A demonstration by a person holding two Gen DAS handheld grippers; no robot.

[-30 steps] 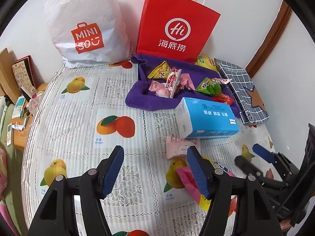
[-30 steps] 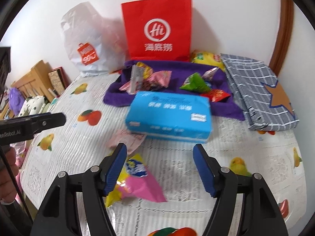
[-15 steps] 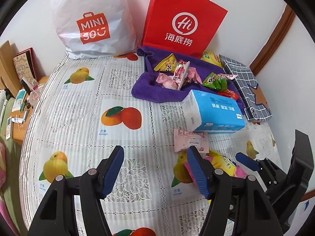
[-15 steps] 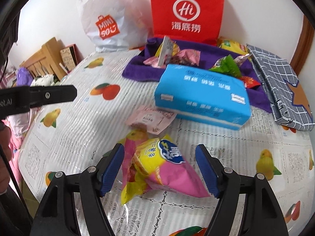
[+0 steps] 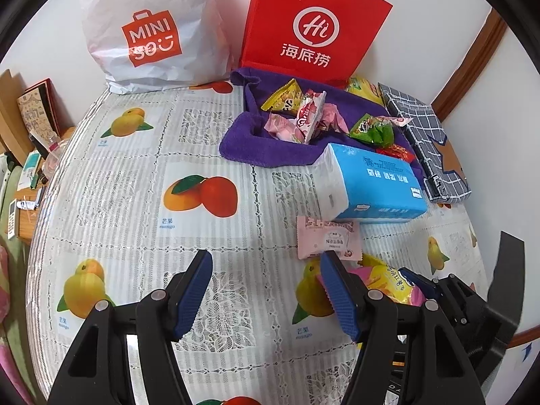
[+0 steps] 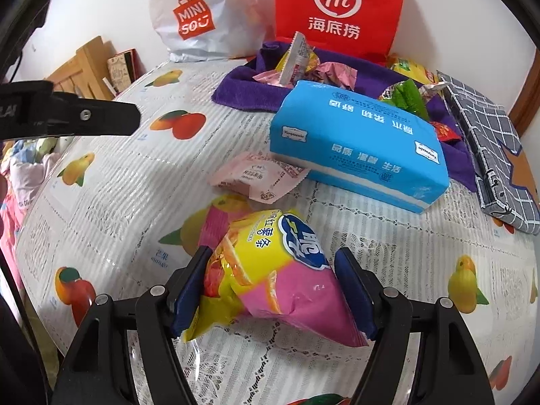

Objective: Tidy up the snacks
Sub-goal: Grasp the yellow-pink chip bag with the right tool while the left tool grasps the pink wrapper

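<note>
**Right gripper astride the sweet-potato chip bag, left gripper idle over the bench**

Left wrist view: The left gripper (image 5: 266, 292) hung released above the fruit-printed cloth of the bench (image 5: 141, 182), its blue pads apart with only tablecloth between them. Just beyond its right finger lay a pink sachet (image 5: 327, 241), its far corner tucked under a blue tissue pack (image 5: 369, 182). Behind the tissue pack a purple towel (image 5: 260, 145) held a heap of wrapped snacks (image 5: 303, 114). A white Miniso bag (image 5: 148, 30) and a red paper bag (image 5: 310, 30) stood against the wall, and a grey checked pouch (image 5: 425, 141) lay along the right edge. At lower right the right gripper (image 5: 425, 287) showed partly, with the pink and yellow chip bag (image 5: 388, 280) under it.

Right wrist view: The right gripper (image 6: 271, 290) stood astride the chip bag (image 6: 270, 270), which lay on the bench between the two blue pads. Its jaws had just been closing a little, yet the bag looked uncrushed; the left pad sat against the bag's crinkled edge and the right pad close beside the pink end, so no firm grasp showed. The pink sachet (image 6: 260, 177) lay just beyond, touching the tissue pack (image 6: 357, 145). One black finger of the left gripper (image 6: 84, 116) reached in from the left edge.
</note>
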